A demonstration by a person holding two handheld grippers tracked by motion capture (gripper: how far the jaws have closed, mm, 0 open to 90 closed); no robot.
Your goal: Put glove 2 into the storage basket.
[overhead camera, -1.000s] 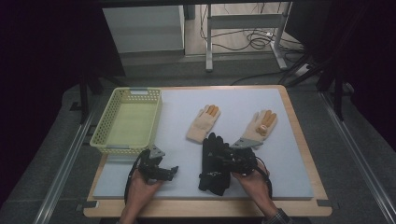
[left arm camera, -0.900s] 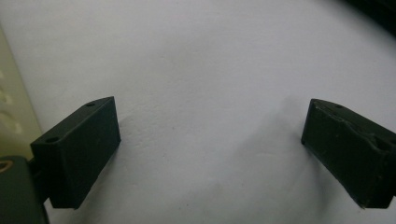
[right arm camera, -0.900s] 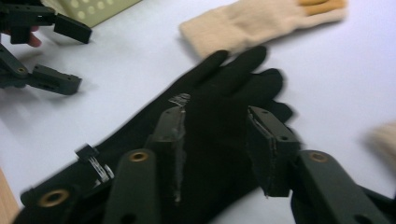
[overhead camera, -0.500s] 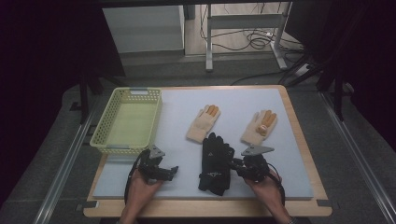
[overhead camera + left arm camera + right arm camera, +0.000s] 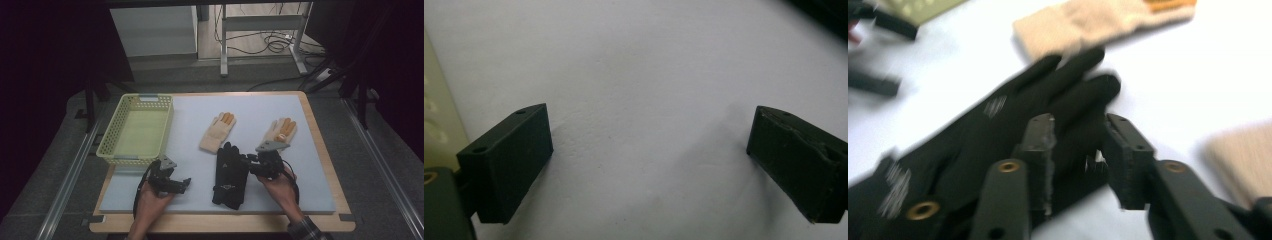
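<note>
Black gloves lie stacked on the pale mat, fingers pointing away. My right gripper is at their right edge, jaws drawn close with black fabric pinched between them; the right gripper view is blurred. Behind them lie two beige gloves with orange fingertips, one mid-table and one to its right. At the front left my left gripper rests low over the bare mat, open, nothing between its jaws.
A yellow-green plastic basket stands at the left of the mat, just behind the left gripper. The mat lies on a wooden table with metal rails on both sides.
My right gripper has moved from the right beige glove down and left to the edge of the black gloves. The left gripper has stayed where it was.
</note>
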